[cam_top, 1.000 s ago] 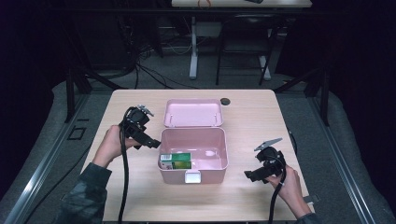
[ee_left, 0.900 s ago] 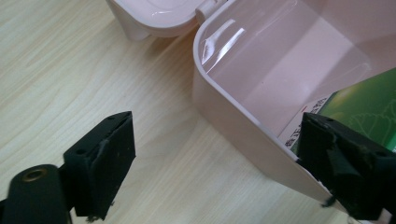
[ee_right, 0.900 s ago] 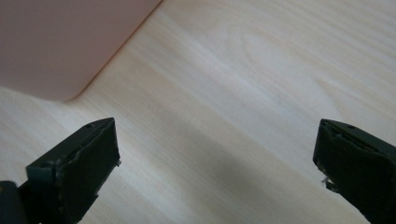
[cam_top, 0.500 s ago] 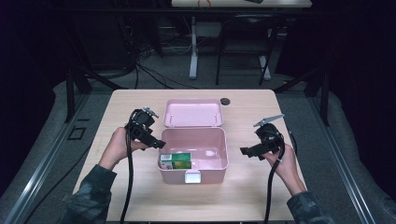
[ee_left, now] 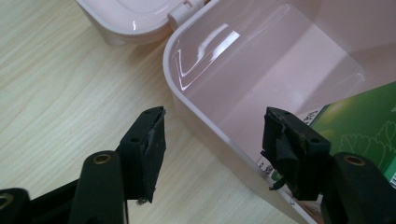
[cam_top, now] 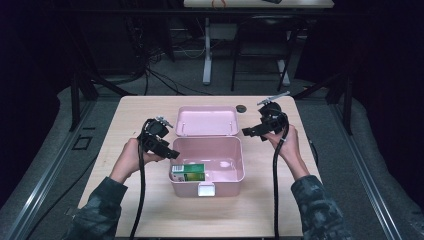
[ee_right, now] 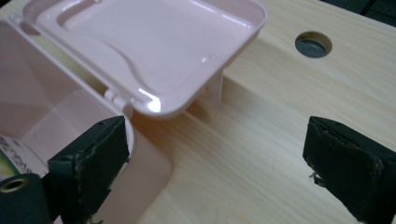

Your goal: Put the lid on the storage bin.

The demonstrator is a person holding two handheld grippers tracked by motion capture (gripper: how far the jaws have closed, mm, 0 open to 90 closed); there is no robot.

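An open box [cam_top: 220, 170] is set mid-counter [cam_top: 150, 210], its lid [cam_top: 206, 121] laid flat behind it. A carton [cam_top: 188, 172] is lodged in the box's front-left corner. A round hole [cam_top: 241, 108] is found right of the lid.

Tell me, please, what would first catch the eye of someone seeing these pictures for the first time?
The open pink box in the middle of the pale wooden table stands out, its lid laid back behind it and a green carton lying at its near left corner. Next come the two black tools: the left hand-held gripper open astride the box's left wall, and the right hand-held gripper open beside the lid's right end.
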